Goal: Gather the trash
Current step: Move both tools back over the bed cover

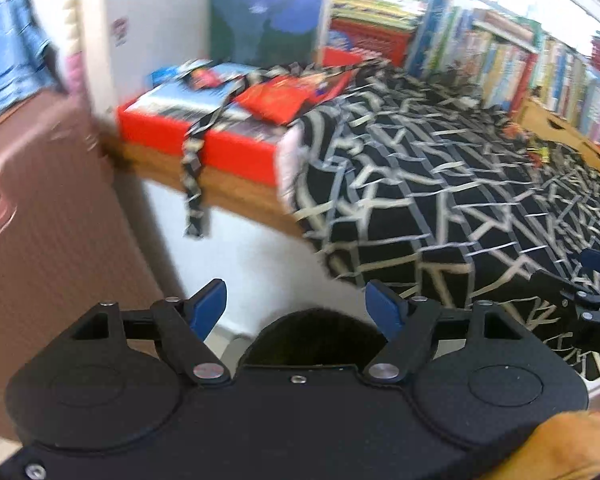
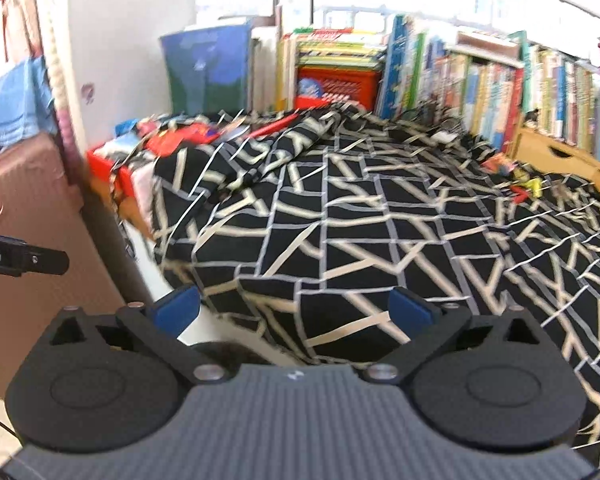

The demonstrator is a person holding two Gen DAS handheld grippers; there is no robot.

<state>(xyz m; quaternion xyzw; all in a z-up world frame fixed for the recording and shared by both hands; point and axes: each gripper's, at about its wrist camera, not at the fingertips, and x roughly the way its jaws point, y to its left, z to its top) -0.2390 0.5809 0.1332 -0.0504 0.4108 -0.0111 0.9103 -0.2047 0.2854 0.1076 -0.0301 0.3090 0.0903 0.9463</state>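
Hovering with both grippers released, nothing between pads. Left gripper (image 1: pixel 296 304) jaws apart over white floor by bed corner; right gripper (image 2: pixel 296 308) jaws spread wide over black-and-white patterned bedspread (image 2: pixel 380 220). Trash: small bright wrappers (image 2: pixel 520 178) on bedspread, far right, near wooden drawer unit (image 2: pixel 560 156), ahead and right of right jaws, well apart. Red snack packet (image 1: pixel 278 102) on red box (image 1: pixel 220 140) at bed head, ahead of left jaws, long axis running across view. Judgement: right hand nearer wrappers, left nearer packet. Blur hides wrapper shapes.
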